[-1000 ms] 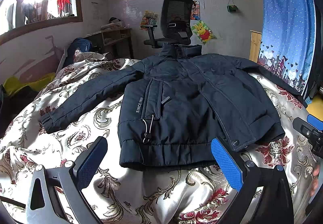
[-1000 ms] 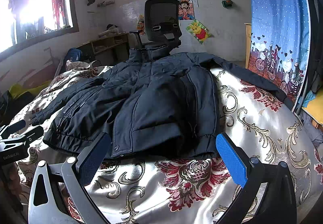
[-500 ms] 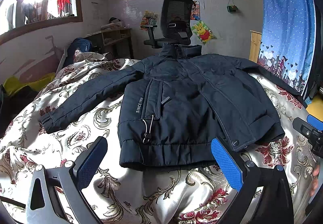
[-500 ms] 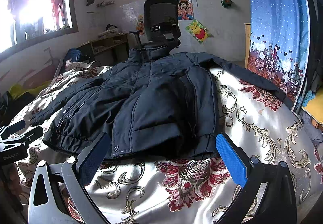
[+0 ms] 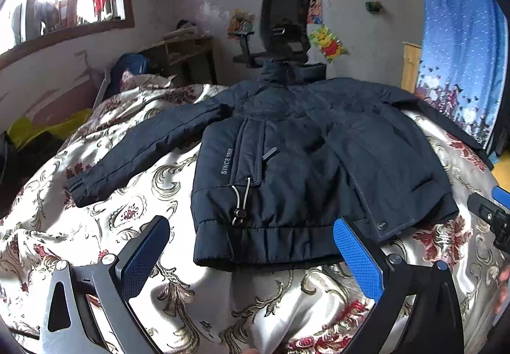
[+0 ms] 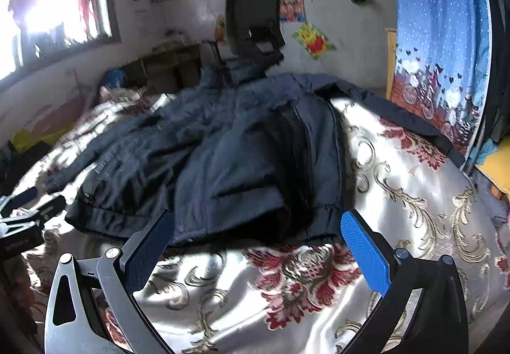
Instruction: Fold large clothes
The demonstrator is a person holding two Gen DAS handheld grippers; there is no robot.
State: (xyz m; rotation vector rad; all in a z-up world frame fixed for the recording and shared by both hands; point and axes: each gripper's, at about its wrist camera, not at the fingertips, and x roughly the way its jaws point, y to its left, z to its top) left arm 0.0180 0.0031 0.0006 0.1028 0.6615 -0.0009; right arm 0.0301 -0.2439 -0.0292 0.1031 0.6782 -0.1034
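Dark padded jacket [image 5: 302, 169] spread front-up mid-bed, hem toward near edge, sleeves out to both sides. Left claw [image 5: 251, 253] & right claw [image 6: 258, 242] both agape, empty, short of hem. Risk: slick satin bedspread [image 5: 143, 194] bunching w/ grab; bulky padding springing fold open.

Showing matt, quilted dark-blue cloth across the jacket [image 5: 296, 162]. Gleaming glossy and satin-smooth over the bedspread [image 5: 271, 299]. Looking textured and rubbery on blue pads [image 5: 357, 255], beside grey matt metal.
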